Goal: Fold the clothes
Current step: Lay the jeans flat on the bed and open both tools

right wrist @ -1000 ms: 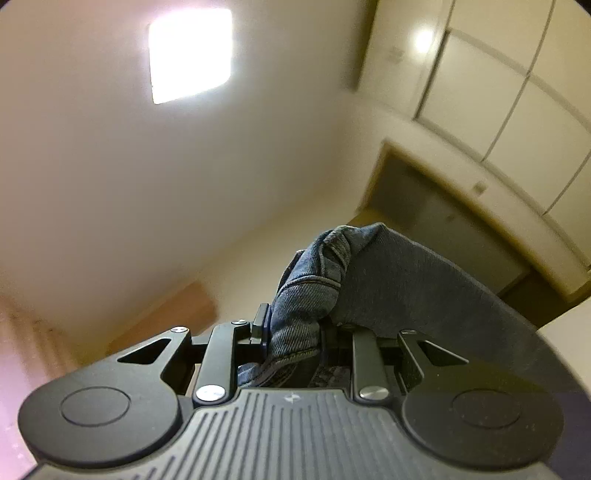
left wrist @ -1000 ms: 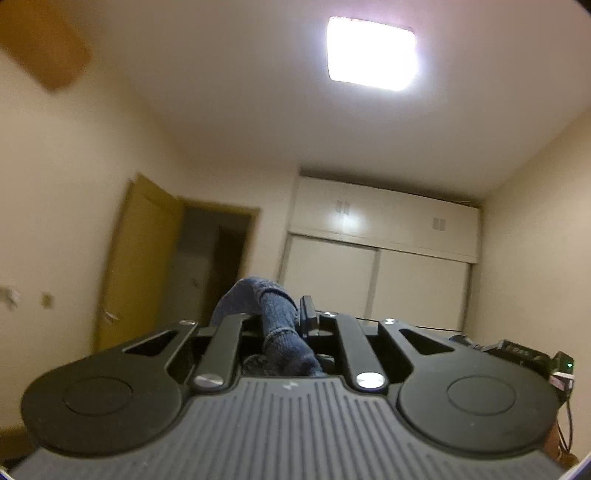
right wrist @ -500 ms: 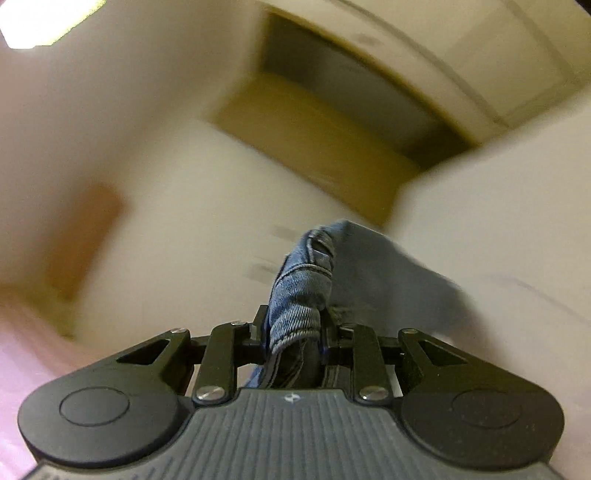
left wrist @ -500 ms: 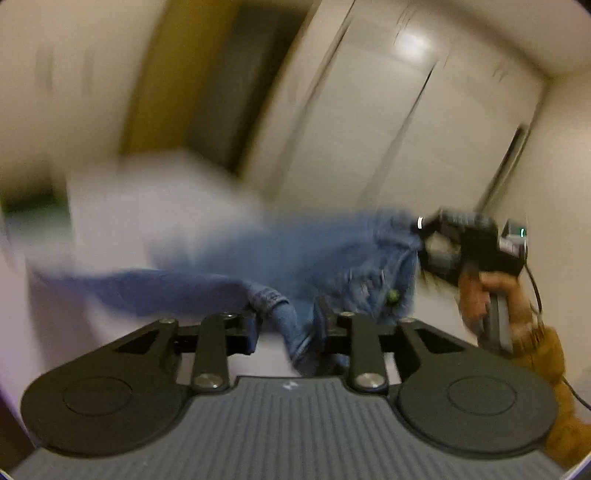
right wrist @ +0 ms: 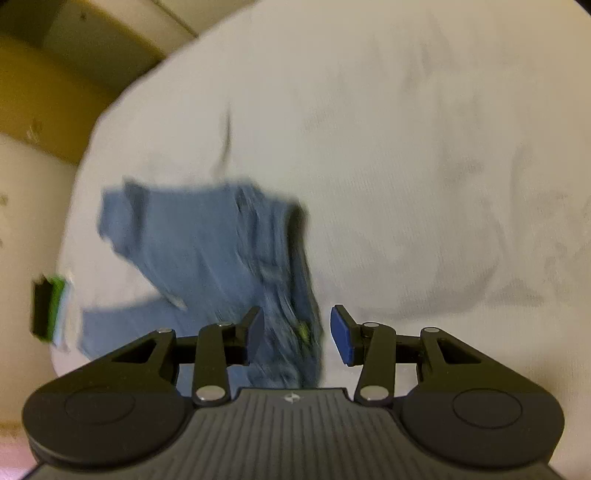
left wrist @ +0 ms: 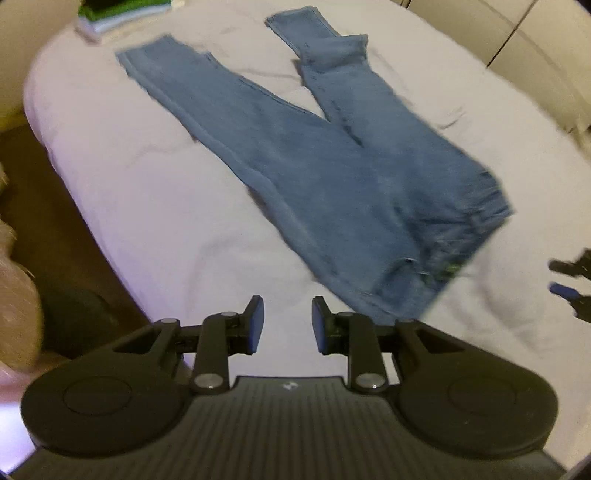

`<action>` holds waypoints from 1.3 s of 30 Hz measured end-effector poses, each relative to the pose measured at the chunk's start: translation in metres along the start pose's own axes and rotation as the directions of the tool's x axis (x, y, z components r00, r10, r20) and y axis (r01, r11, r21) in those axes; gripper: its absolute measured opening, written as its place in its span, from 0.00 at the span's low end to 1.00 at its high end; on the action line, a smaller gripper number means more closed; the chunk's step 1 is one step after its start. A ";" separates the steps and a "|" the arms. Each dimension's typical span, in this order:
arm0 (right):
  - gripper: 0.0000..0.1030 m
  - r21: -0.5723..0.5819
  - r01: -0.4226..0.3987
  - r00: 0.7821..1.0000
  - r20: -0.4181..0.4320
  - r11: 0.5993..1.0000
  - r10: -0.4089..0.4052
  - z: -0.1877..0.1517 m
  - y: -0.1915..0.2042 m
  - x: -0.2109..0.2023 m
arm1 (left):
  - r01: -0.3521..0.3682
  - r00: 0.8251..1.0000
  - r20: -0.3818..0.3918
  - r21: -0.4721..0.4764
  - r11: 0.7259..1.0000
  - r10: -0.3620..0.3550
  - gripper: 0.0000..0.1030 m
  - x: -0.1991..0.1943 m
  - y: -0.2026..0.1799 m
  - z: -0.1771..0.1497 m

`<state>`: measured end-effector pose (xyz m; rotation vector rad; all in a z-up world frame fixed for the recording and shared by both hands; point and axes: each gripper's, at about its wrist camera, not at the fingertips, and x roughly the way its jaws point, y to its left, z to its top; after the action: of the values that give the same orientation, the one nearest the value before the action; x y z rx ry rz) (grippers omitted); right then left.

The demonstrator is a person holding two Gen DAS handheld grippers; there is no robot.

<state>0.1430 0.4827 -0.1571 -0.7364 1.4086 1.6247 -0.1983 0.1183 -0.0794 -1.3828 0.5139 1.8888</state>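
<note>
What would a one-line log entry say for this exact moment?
jeans: spread flat on bed, legs apart | left tool: open, empty | right tool: open, empty | fold: not started

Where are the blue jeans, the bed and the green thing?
jeans point(left wrist: 332, 177): left wrist view, on the seat area.
bed point(right wrist: 424, 147): right wrist view, on bare white sheet.
green thing point(left wrist: 122, 9): left wrist view, top edge, its green part.
</note>
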 end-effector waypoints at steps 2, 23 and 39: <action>0.43 -0.029 0.012 0.999 -0.036 1.000 -0.013 -0.011 0.004 0.013 | -0.015 1.000 0.016 0.017 1.000 0.014 0.26 0.010 0.000 0.009; 0.56 0.072 0.150 0.986 0.063 0.986 -0.155 -0.161 0.132 0.063 | -0.024 0.999 0.033 0.531 0.847 0.007 0.31 0.088 0.084 0.179; 0.68 0.196 0.259 0.959 0.068 0.946 -0.277 -0.261 0.195 0.080 | 0.048 0.999 -0.031 0.621 0.782 -0.037 0.32 0.109 0.148 0.201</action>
<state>-0.0897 0.2426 -0.1822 -0.6995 1.3087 1.2823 -0.4557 0.1935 -0.1273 -0.9481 1.0028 1.4636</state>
